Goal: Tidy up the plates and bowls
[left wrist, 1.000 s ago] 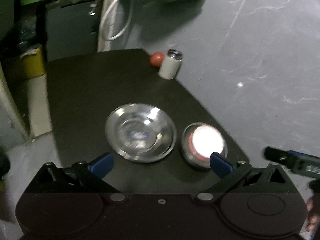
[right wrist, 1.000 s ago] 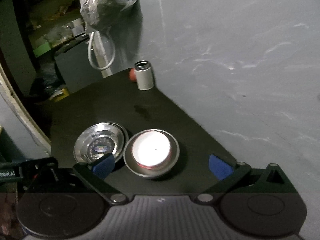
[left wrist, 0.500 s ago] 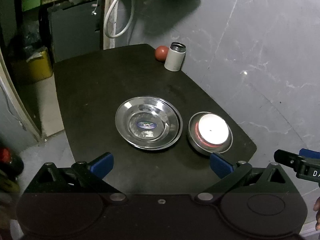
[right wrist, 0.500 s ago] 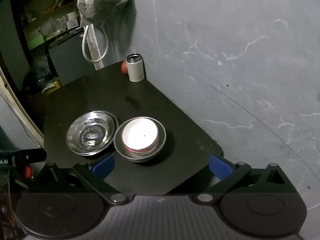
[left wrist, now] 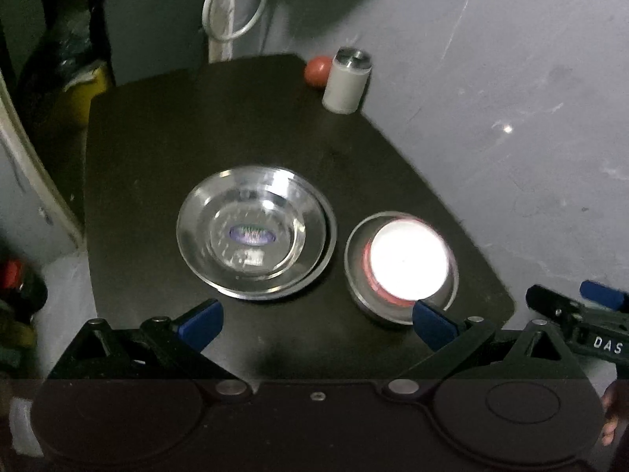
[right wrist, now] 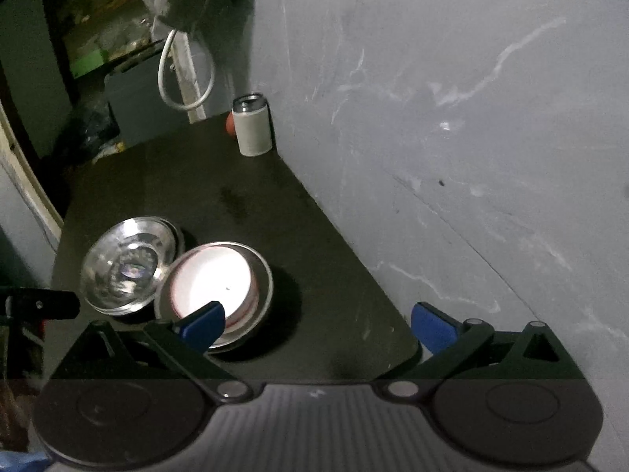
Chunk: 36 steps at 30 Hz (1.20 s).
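While both pairs of fingers hover spread and empty above the near edge of the dark table (left wrist: 157,126), nothing is gripped yet. The left gripper (left wrist: 316,320) frames the steel plates (left wrist: 255,232), which seem to be two stacked dishes at the middle of the table, and the right gripper (right wrist: 316,324) hangs over the near right corner. Just to the right of the plates, rims close or touching, sits a steel bowl (left wrist: 401,265) with a white, red-rimmed bowl (left wrist: 409,261) nested inside it. Both stacks sit upright, open sides up; being round, they have no long axis to line up with. The likely trouble is slip: the steel rims are thin, glossy and sloped, so a shallow pinch could let a dish skid or tip. The bowls lie near the table's right edge, so a sideways nudge could push them off. Lifting one dish may also drag its nested partner along. A white can (left wrist: 346,80) and a red ball (left wrist: 318,70) stand at the far corner, well apart.
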{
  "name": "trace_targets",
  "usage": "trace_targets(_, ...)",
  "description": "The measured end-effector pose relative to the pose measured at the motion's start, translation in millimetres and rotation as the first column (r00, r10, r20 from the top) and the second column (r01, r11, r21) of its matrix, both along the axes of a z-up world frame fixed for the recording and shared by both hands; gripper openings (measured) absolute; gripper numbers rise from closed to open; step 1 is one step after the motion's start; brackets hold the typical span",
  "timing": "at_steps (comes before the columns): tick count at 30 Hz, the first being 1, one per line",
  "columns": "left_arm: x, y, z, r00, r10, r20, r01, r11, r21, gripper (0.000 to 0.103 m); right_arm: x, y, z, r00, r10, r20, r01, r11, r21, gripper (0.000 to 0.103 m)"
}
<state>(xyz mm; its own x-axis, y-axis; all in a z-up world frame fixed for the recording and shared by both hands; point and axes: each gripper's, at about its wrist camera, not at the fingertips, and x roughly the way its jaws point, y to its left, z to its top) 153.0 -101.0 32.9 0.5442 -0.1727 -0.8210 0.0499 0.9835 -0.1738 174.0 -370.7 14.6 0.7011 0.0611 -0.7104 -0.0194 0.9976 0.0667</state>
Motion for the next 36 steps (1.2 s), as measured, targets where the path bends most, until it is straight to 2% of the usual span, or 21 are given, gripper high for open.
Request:
trace_targets(6, 19, -7, -26, 0.995, 0.081, -0.054, -0.079, 0.997, 0.025, 0.102, 22, 0, -30, 0.996, 0.076, -0.051, -0.076, 0.997, 0.012, 0.103)
trace_targets(13, 40, -13, -59, 0.988, 0.107, -0.109, -0.11, 0.994, -0.023, 0.102, 36, -1, -51, 0.995, 0.078, -0.053, -0.078, 0.997, 0.012, 0.103)
trace_targets(20, 53, -14, -72, 0.983, 0.13, -0.127, -0.137, 0.989, -0.048, 0.102, 55, -2, -60, 0.994, 0.089, -0.07, -0.088, 0.996, 0.018, 0.102)
trace_targets(29, 59, -13, -81, 0.976, 0.149, -0.156, -0.157, 0.987, -0.044, 0.09, 72, 1, -71, 0.988, 0.103, -0.115, -0.102, 0.995, 0.01, 0.1)
trace_targets(32, 62, -15, -82, 0.977, 0.135, -0.162, -0.145, 0.988, -0.051, 0.083, 77, 2, -73, 0.987, 0.107, -0.118, -0.106, 0.994, 0.017, 0.099)
trace_targets(36, 65, -17, -85, 0.977, 0.123, -0.173, -0.14, 0.986, -0.092, 0.067, 82, 7, -76, 0.984, 0.124, -0.129, -0.125, 0.992, 0.007, 0.094)
